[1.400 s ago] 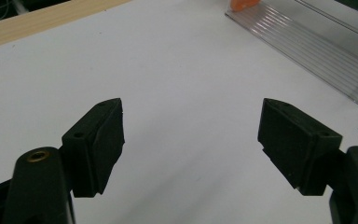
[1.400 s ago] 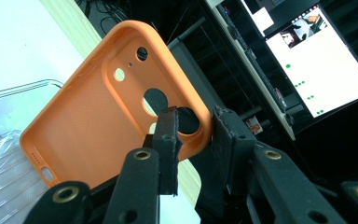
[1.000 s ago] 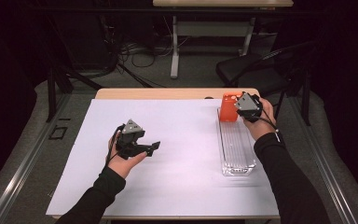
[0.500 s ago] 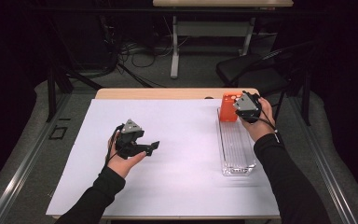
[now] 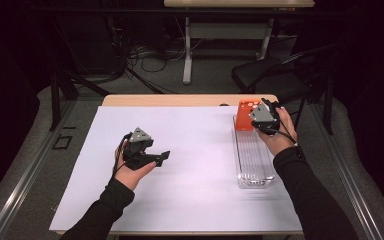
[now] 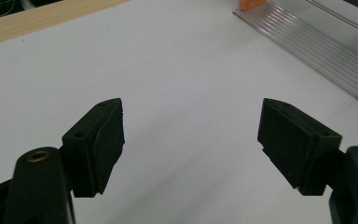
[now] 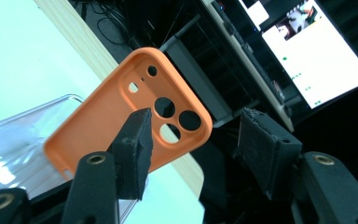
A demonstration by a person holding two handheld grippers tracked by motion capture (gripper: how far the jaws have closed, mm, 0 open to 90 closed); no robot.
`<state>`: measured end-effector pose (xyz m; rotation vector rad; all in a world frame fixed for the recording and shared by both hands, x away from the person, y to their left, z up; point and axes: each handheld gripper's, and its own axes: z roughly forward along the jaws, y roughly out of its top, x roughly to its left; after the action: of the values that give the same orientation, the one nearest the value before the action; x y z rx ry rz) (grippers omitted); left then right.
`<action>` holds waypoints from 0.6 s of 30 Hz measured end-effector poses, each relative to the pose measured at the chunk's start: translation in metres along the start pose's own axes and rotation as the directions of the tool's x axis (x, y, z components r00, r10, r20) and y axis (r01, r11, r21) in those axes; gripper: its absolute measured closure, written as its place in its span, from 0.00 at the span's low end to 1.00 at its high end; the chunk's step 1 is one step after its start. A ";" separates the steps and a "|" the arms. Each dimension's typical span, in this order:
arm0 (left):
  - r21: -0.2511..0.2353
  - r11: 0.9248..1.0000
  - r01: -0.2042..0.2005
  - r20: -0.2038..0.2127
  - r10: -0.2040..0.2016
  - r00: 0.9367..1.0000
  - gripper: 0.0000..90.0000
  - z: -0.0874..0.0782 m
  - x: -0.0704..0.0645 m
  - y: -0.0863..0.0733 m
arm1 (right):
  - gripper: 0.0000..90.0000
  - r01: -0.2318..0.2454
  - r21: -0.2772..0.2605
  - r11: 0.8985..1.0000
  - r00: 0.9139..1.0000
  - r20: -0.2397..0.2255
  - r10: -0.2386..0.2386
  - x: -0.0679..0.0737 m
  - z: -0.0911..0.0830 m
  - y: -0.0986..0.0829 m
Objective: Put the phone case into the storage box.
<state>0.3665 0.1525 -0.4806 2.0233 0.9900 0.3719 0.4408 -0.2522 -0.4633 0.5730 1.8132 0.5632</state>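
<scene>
An orange phone case (image 5: 245, 114) (image 7: 121, 126) stands tilted at the far end of a clear plastic tray (image 5: 252, 160) (image 7: 9, 135), camera cut-outs uppermost. My right gripper (image 5: 258, 119) (image 7: 196, 116) is open right beside the case's top corner; one jaw overlaps the case in the right gripper view, and whether it touches I cannot tell. My left gripper (image 5: 161, 157) (image 6: 191, 105) is open over the white sheet (image 5: 200, 165), left of centre, nothing between its jaws. Its view catches the tray (image 6: 317, 42) and a bit of the orange case (image 6: 251, 3).
The wooden table edge (image 5: 180, 100) shows beyond the sheet. A dark chair (image 5: 270, 75) and floor cables (image 5: 145, 55) lie behind the table. A lit monitor (image 7: 317, 51) is off past the table's far side.
</scene>
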 end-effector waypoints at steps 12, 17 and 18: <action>-0.016 1.000 0.020 0.030 -0.020 0.999 0.25 -0.001 0.004 0.001 | 0.33 -0.141 0.014 0.990 0.990 0.010 0.141 -0.004 -0.027 0.012; -0.018 0.999 0.038 0.048 -0.037 0.998 0.23 -0.003 0.007 0.001 | 0.27 -0.195 0.013 0.981 0.980 -0.034 0.195 -0.004 -0.033 0.016; -0.020 0.999 0.047 0.055 -0.046 0.997 0.22 -0.004 0.007 0.001 | 0.26 -0.204 0.013 0.979 0.978 -0.041 0.204 -0.004 -0.034 0.017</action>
<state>0.3698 0.1598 -0.4778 1.9775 0.9940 0.2988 0.4112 -0.2453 -0.4404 0.7640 1.8083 0.7108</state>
